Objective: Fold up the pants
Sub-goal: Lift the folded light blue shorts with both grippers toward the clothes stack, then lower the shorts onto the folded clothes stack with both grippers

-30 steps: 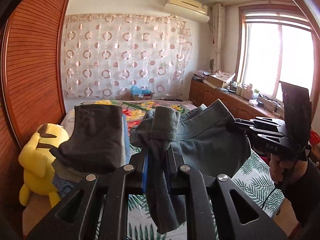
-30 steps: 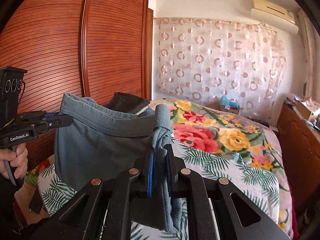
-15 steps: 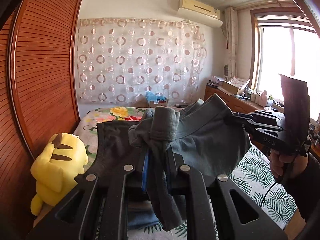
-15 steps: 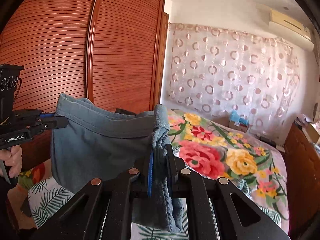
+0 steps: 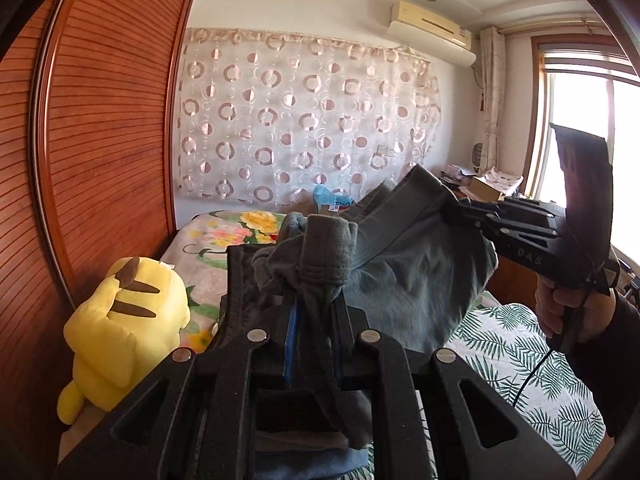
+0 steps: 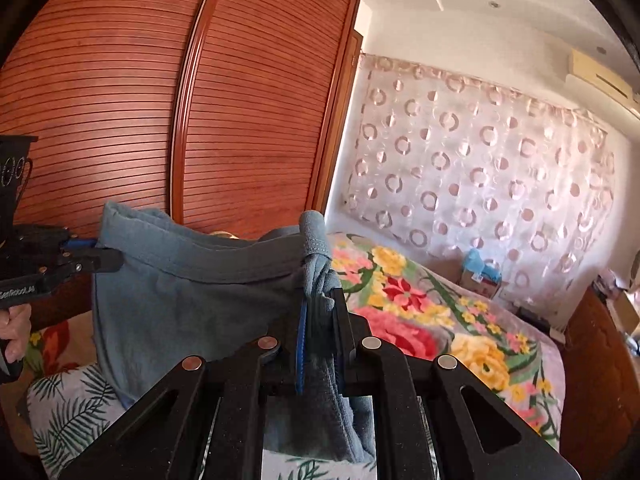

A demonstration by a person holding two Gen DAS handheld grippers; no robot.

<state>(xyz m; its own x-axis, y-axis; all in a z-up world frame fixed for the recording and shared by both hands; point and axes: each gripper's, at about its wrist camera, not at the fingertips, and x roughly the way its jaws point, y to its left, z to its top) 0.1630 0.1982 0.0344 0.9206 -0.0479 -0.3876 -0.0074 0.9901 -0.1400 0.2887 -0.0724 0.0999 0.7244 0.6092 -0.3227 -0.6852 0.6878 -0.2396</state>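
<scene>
Grey-blue pants (image 5: 404, 280) hang in the air above the bed, stretched by the waistband between both grippers. My left gripper (image 5: 312, 312) is shut on one bunched end of the waistband. The right gripper (image 5: 460, 210), held by a hand, pinches the other end. In the right wrist view the pants (image 6: 192, 300) spread to the left. There my right gripper (image 6: 320, 316) is shut on a waistband fold, and the left gripper (image 6: 106, 258) clamps the far corner. The legs drop below the frames, out of sight.
A dark folded garment (image 5: 240, 276) lies on the floral bed (image 6: 472, 344) right behind my left gripper. A yellow plush toy (image 5: 124, 320) sits by the wooden wardrobe (image 6: 248, 120). A wooden cabinet (image 5: 480, 190) with clutter runs under the window.
Both grippers have carried the pants sideways toward the wardrobe side. The dark folded garment now sits directly behind my left gripper, and the plush toy looks closer. Both grips are unchanged.
</scene>
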